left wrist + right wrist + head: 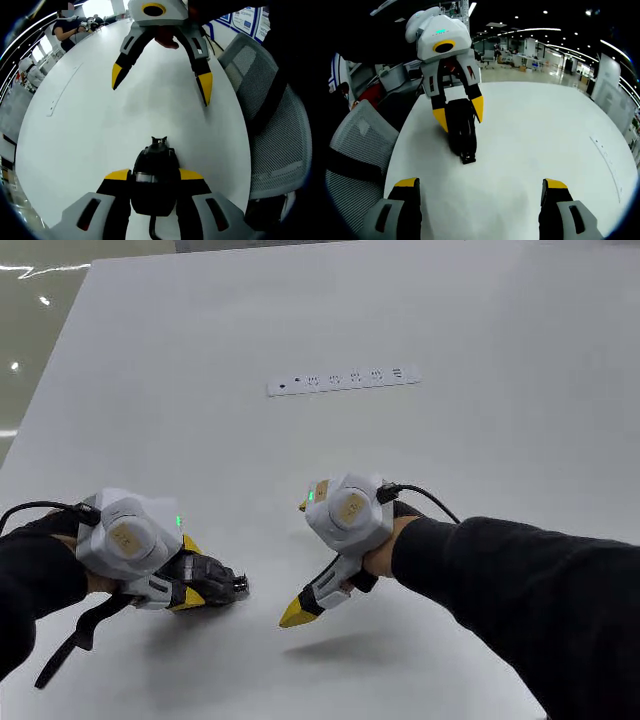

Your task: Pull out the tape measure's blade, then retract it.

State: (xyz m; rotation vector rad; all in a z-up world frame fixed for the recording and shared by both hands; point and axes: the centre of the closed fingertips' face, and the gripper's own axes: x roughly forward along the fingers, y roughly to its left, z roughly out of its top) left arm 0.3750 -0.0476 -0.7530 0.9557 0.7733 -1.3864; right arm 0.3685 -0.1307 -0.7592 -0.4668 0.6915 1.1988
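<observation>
A black tape measure (212, 578) rests low on the white table (450, 440), with my left gripper (190, 572) shut on its body. In the left gripper view the tape measure (155, 172) sits between the yellow-tipped jaws of the left gripper (155, 176), its small blade hook (159, 141) pointing forward and the blade inside the case. My right gripper (299, 560) faces it from a short distance, open and holding nothing. In the right gripper view the right gripper (480, 183) stands wide apart, and the tape measure (461, 127) lies ahead with its hook (468, 159) toward me.
A white power strip (343, 379) lies flat further back on the table. The table's left edge (45, 380) runs along a glossy floor. A grey mesh chair (270, 130) stands beside the table on the near side.
</observation>
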